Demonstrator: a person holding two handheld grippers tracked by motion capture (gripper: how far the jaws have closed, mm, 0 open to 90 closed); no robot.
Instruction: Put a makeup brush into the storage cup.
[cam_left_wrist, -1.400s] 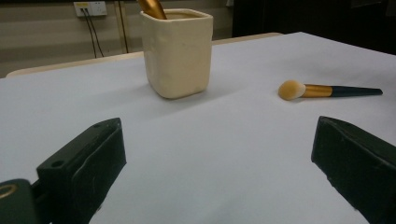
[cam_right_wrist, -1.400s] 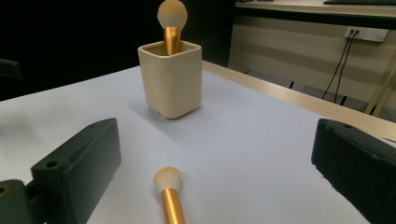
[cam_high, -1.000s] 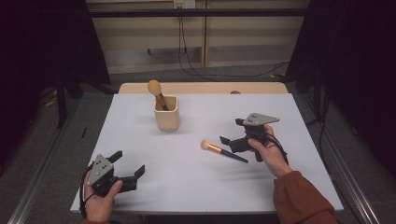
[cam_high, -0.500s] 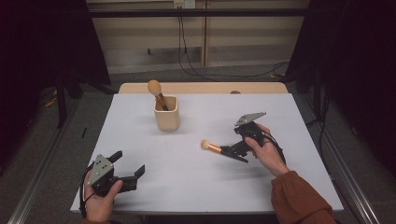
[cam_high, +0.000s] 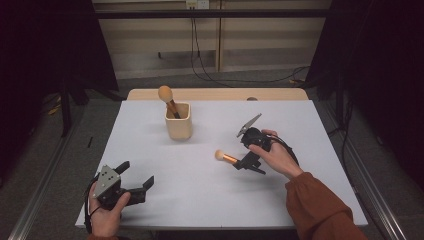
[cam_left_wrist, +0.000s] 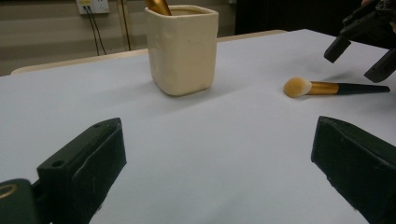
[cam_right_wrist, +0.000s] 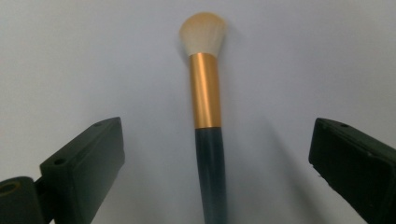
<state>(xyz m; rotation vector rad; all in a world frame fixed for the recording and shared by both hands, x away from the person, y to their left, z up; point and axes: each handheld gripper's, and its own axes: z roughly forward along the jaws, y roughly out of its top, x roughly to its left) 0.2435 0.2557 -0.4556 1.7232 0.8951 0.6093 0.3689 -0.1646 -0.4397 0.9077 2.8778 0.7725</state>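
Presently we note the right gripper (cam_high: 248, 161) poised over a makeup brush with pale bristles, gold ferrule and dark handle (cam_right_wrist: 206, 112), its jaws spread wide on either side of the handle and not touching it. That brush lies flat on the white table (cam_high: 200, 195), right of centre, bristles pointing left. We find the left gripper (cam_high: 137, 182) at the near left corner, jaws likewise spread and holding nothing. Beyond stands a cream square-sided cup (cam_high: 178, 121) holding a second brush (cam_high: 167, 97).
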